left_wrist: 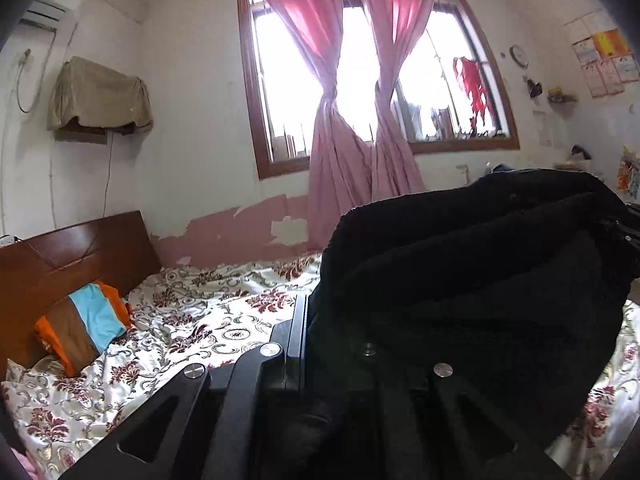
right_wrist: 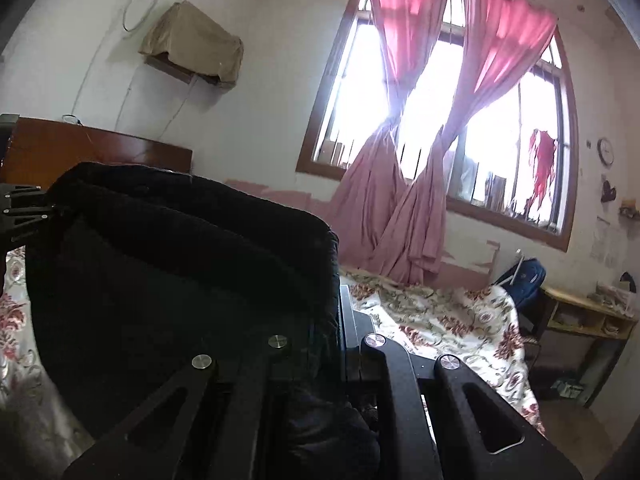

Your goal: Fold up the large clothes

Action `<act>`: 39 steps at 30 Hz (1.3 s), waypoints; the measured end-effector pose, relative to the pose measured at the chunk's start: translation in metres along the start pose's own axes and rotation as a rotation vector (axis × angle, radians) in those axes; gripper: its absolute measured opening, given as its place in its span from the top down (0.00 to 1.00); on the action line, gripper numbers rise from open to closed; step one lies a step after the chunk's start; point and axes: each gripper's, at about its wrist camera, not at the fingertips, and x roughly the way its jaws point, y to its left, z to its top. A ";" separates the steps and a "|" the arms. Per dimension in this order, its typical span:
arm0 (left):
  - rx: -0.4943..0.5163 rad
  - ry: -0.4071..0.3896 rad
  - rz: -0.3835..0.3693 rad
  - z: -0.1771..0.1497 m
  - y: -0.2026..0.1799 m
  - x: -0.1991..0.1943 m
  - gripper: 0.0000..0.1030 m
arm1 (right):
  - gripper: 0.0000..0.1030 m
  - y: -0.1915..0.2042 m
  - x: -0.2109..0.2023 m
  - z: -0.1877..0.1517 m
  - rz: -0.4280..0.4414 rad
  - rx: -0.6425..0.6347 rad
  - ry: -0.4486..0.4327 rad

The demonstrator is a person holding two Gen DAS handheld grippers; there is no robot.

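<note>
No legible text, label, brand or number in either view. Wall posters (left_wrist: 606, 62) carry print too small and blurred to read. Clock (right_wrist: 605, 151) face shows no readable numerals; same for the clock in the left view.

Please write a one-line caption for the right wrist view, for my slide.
Right gripper shut on a black fleecy garment held up above the floral bed sheet, pink knotted curtains behind.
</note>
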 end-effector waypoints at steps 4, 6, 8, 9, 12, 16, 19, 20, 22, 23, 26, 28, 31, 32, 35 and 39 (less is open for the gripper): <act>-0.002 0.070 0.003 -0.003 0.000 0.051 0.92 | 0.93 0.002 0.060 -0.006 -0.004 -0.003 0.061; 0.002 0.109 0.006 -0.009 0.000 0.080 0.92 | 0.93 0.004 0.089 -0.012 -0.005 -0.011 0.095; 0.000 0.146 0.006 -0.015 0.002 0.103 0.92 | 0.93 0.007 0.115 -0.018 -0.006 -0.018 0.122; -0.006 0.163 0.004 -0.017 0.003 0.112 0.92 | 0.93 0.010 0.127 -0.020 -0.007 -0.025 0.136; -0.044 0.229 -0.010 -0.030 0.006 0.145 0.92 | 0.93 0.018 0.158 -0.029 -0.015 -0.050 0.169; -0.050 0.294 -0.008 -0.048 0.008 0.177 0.91 | 0.93 0.029 0.192 -0.038 -0.017 -0.064 0.214; -0.057 0.334 -0.007 -0.058 0.009 0.196 0.91 | 0.93 0.035 0.211 -0.044 -0.016 -0.073 0.248; -0.062 0.350 -0.010 -0.061 0.010 0.203 0.91 | 0.93 0.037 0.220 -0.047 -0.015 -0.074 0.263; -0.077 0.377 -0.017 -0.066 0.011 0.213 0.88 | 0.92 0.038 0.228 -0.051 -0.013 -0.070 0.285; -0.089 0.387 -0.023 -0.067 0.012 0.215 0.87 | 0.92 0.037 0.231 -0.053 -0.011 -0.066 0.296; -0.121 0.391 -0.039 -0.069 0.017 0.216 0.77 | 0.92 0.036 0.234 -0.059 -0.007 -0.056 0.308; -0.127 0.373 -0.028 -0.068 0.018 0.211 0.64 | 0.92 0.034 0.226 -0.063 -0.005 -0.051 0.305; -0.143 0.328 0.002 -0.062 0.021 0.203 0.38 | 0.91 0.033 0.220 -0.065 -0.008 -0.056 0.299; -0.150 0.321 0.002 -0.061 0.023 0.201 0.37 | 0.88 0.032 0.219 -0.065 -0.007 -0.059 0.299; -0.170 0.335 -0.002 -0.056 0.025 0.197 0.33 | 0.83 0.032 0.213 -0.064 -0.014 -0.069 0.296; -0.180 0.321 -0.003 -0.051 0.023 0.185 0.23 | 0.49 0.030 0.197 -0.055 -0.027 -0.076 0.257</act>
